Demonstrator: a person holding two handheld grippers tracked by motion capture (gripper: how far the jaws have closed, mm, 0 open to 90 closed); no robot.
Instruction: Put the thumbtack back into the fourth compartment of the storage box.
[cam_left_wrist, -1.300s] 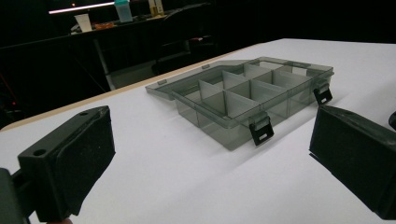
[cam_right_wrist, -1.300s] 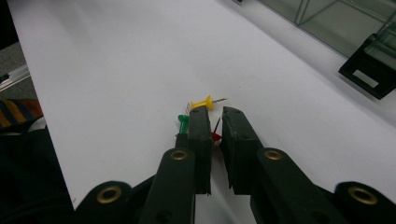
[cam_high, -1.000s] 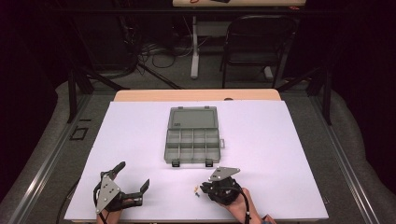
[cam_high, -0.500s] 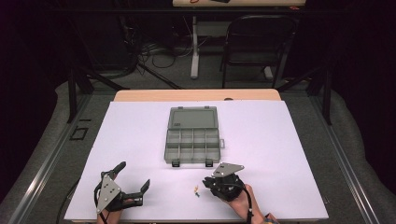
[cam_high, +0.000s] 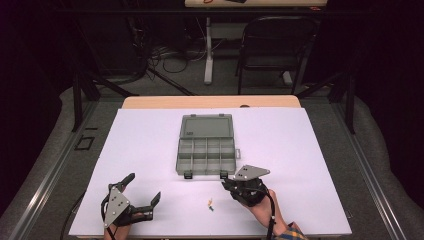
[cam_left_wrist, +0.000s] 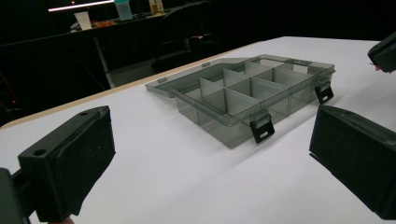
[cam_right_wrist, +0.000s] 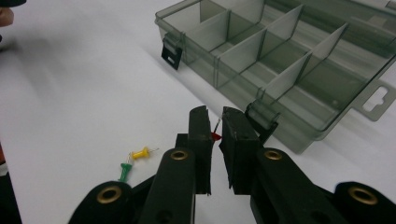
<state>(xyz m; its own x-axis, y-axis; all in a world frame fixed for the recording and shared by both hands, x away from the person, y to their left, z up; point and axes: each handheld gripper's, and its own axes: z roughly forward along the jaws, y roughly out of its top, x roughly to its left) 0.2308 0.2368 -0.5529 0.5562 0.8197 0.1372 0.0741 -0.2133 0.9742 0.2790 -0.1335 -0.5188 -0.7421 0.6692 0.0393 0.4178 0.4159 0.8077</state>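
Observation:
A grey see-through compartment box (cam_high: 205, 149) lies open mid-table, lid folded back, its compartments bare (cam_right_wrist: 280, 60) (cam_left_wrist: 252, 91). My right gripper (cam_high: 235, 184) hovers just in front of the box's near right latch, shut on a red push pin (cam_right_wrist: 215, 135) whose metal point sticks up between the jaws. A yellow push pin (cam_right_wrist: 139, 153) and a green push pin (cam_right_wrist: 124, 171) lie on the white table beside it, seen as small specks (cam_high: 211, 204) in the high view. My left gripper (cam_high: 142, 189) rests at the near left, open, nothing between its pads (cam_left_wrist: 70, 158).
The white sheet (cam_high: 150, 140) covers the table, with a wooden edge (cam_high: 210, 102) at the far side. A black chair (cam_high: 275, 50) and a desk leg with cables stand beyond the table. Black latches (cam_left_wrist: 261, 128) hang off the box's front wall.
My right gripper has lifted away from the pins and moved up toward the box's front right corner with the red pin in it. The left gripper has stayed put.

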